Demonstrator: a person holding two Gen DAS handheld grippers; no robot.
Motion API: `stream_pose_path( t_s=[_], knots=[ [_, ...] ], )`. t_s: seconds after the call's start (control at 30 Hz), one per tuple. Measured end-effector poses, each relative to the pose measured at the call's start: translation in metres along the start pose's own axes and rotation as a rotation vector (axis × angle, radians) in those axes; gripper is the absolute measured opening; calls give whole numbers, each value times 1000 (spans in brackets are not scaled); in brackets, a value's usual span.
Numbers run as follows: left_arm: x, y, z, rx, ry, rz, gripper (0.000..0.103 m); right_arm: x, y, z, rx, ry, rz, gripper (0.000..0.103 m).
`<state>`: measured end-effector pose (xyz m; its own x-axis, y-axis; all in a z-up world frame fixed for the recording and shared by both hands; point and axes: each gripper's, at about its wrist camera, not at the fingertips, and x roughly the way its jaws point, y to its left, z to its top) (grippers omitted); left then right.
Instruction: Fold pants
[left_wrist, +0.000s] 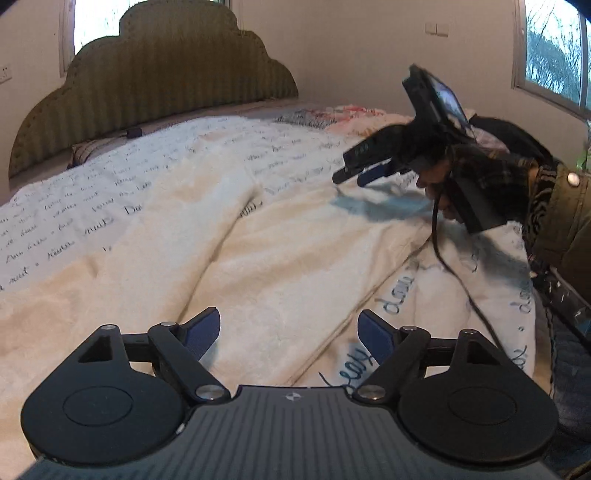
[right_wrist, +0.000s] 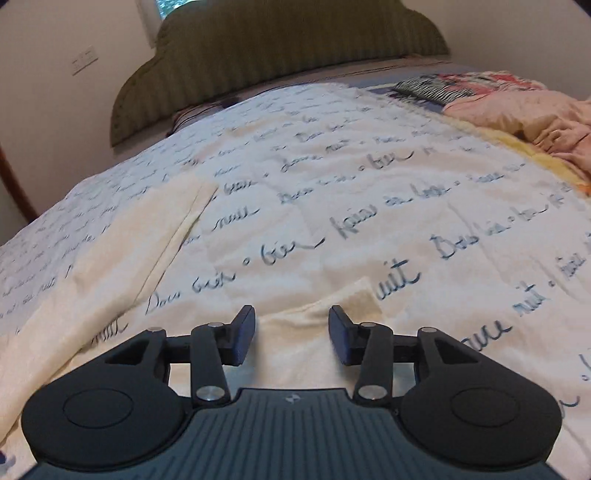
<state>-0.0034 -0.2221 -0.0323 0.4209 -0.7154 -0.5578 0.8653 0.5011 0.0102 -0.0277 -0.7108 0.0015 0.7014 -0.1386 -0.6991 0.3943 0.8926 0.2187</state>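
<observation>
The bed fills both views, covered by a white quilt printed with blue handwriting, with an olive scalloped headboard at the far end. Spread across the quilt lie the cream fleece pants, two legs running away toward the headboard and splitting apart midway up the bed. A pink rumpled blanket sits bunched at the far right side of the bed. On to the left tool: fingers spread wide, hovering just over the near part of the pants, gripping nothing. The right tool is open too, a clear gap between its blue pads, poised above a cream fabric edge and holding nothing.
</observation>
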Motion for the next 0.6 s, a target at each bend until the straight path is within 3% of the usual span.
stream_pose_path(
  t_s=[0.03, 0.1, 0.17, 0.2, 0.27, 0.33, 0.47, 0.6],
  knots=[
    [-10, 6, 4, -12, -39, 14, 87, -7, 10, 0, -47, -25, -30, 46],
    [-24, 24, 11, -56, -90, 83, 93, -14, 26, -6, -122, -20, 57, 45],
    [-26, 50, 15, -127, -78, 159, 94, -9, 35, -10, -155, 47, 130, 45],
    [-24, 65, 14, -170, -51, 191, 94, -3, 39, -13, -187, 78, 112, 45],
    [-15, 92, 9, -254, 31, 217, 92, 6, 48, -16, -242, 68, -19, 46],
    [-8, 111, -1, -321, 76, 191, 89, 3, 60, -6, -228, 10, -105, 47],
    [2, 124, -13, -377, 79, 145, 71, -5, 120, 25, -299, -66, 6, 47],
    [2, 119, -15, -335, 48, 114, 55, 25, 192, 55, -398, -32, 74, 46]
  ],
)
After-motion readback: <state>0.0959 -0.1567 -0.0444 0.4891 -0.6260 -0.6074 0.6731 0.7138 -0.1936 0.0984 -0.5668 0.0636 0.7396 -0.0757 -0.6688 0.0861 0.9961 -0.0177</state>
